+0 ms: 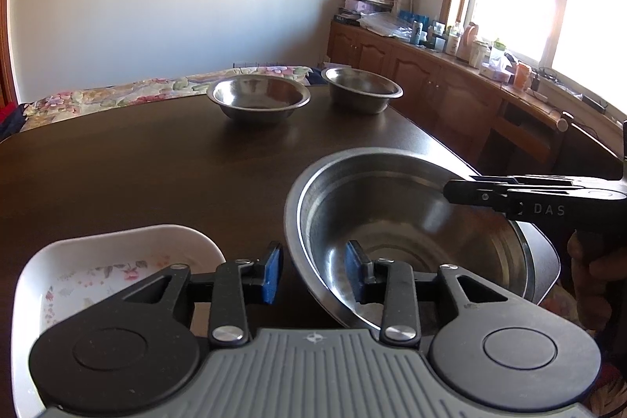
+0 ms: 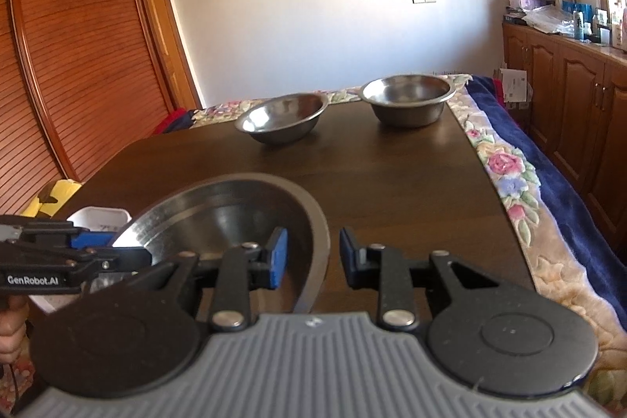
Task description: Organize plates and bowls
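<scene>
A large steel bowl (image 1: pixel 395 222) sits tilted at the near right of the dark table (image 1: pixel 137 175). My left gripper (image 1: pixel 313 271) is open, its fingers straddling the bowl's left rim. My right gripper (image 2: pixel 313 259) is open and straddles the bowl's right rim (image 2: pixel 319 222). It also shows in the left wrist view (image 1: pixel 450 189) over the bowl's right side. A white floral dish (image 1: pixel 98 269) lies at the near left. Two smaller steel bowls (image 1: pixel 258 98) (image 1: pixel 362 89) stand at the table's far edge.
A floral blanket (image 2: pixel 505 167) on a bed runs along the table's right and far sides. Wooden cabinets (image 1: pixel 431 77) with clutter stand under the window. A wooden louvred door (image 2: pixel 78 65) is at the left.
</scene>
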The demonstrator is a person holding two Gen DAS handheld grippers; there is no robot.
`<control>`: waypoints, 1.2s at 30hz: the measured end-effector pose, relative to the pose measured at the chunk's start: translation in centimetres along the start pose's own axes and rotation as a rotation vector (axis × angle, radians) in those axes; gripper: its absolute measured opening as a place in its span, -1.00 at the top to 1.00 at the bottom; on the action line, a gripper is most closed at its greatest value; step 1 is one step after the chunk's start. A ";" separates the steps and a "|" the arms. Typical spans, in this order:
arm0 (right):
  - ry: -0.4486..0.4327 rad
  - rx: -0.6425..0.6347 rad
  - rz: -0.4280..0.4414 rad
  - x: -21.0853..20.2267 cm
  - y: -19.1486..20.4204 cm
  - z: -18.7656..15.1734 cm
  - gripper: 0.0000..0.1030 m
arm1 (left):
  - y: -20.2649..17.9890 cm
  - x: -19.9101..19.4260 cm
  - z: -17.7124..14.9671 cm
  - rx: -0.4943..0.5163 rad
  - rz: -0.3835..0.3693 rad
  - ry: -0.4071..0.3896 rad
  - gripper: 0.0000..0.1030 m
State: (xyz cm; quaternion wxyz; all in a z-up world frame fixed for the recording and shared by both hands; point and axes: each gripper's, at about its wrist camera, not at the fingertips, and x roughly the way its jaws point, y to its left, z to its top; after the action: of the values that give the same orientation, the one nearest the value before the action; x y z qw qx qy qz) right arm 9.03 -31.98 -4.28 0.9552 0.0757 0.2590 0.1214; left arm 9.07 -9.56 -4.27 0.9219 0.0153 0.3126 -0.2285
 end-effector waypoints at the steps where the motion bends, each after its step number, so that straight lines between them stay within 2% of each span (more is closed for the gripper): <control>1: -0.004 -0.003 0.000 0.0 -0.1 0.2 0.40 | 0.1 -0.1 0.1 -0.002 0.002 -0.004 0.25; 20: -0.063 -0.078 0.004 0.2 -0.6 4.4 0.40 | 1.8 0.1 4.0 -0.009 0.048 -0.052 0.23; 31: -0.073 -0.116 0.017 2.7 -1.7 8.1 0.40 | 3.7 2.2 7.6 -0.009 0.095 -0.058 0.20; 36: -0.066 -0.146 0.019 4.4 -2.3 9.9 0.40 | 4.5 3.8 9.1 0.001 0.119 -0.051 0.11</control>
State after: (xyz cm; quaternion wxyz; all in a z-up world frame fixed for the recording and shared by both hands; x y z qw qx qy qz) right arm 18.17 -33.77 1.59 0.9650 0.0126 0.2172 0.1467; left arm 18.86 -8.71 0.36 0.9415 0.0284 0.2872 -0.1738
